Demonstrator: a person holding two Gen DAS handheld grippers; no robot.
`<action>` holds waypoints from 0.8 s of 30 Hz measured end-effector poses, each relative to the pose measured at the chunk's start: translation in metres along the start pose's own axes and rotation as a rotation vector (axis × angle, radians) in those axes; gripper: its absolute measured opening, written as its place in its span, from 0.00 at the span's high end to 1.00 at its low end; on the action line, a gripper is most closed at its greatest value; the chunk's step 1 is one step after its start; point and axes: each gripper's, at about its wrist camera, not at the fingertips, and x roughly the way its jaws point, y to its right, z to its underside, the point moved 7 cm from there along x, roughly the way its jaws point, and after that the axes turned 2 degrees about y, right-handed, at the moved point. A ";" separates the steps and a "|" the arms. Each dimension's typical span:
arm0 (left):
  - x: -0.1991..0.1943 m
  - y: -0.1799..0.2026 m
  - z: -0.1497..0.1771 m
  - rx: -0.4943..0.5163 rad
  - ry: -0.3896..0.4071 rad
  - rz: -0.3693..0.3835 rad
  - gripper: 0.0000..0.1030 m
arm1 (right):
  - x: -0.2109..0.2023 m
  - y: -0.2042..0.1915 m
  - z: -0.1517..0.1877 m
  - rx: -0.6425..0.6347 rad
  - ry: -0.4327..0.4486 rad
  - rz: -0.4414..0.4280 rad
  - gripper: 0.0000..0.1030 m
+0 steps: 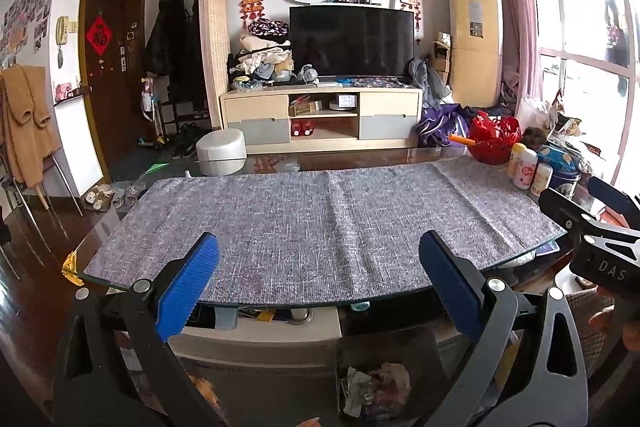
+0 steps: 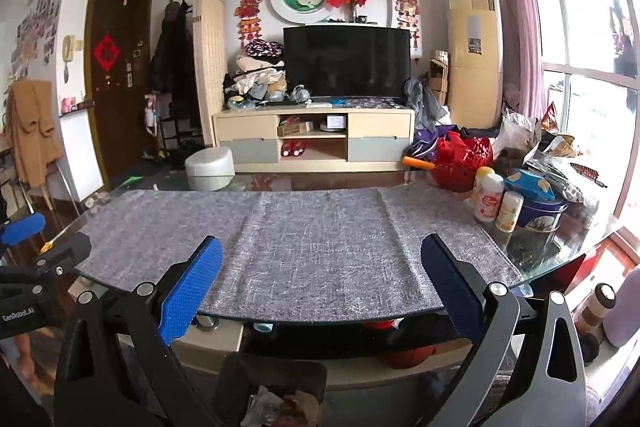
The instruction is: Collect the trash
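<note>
Both tools, left [image 1: 318,269] and right [image 2: 320,269], gaped empty above the bin [image 1: 384,383]; its crumpled wrappers [image 1: 372,387] looked light, pinchable at any fold.

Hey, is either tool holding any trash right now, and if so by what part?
Nothing is held. The left tool and right tool are both open and empty above the grey table mat.
</note>
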 end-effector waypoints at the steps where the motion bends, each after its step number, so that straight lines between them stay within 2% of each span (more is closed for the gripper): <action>1: 0.000 0.000 0.000 -0.004 0.003 -0.001 0.08 | -0.001 0.000 0.000 0.000 0.002 0.002 0.03; 24: -0.001 0.001 -0.005 -0.011 0.011 0.022 0.08 | -0.002 -0.005 -0.008 -0.003 0.016 -0.001 0.03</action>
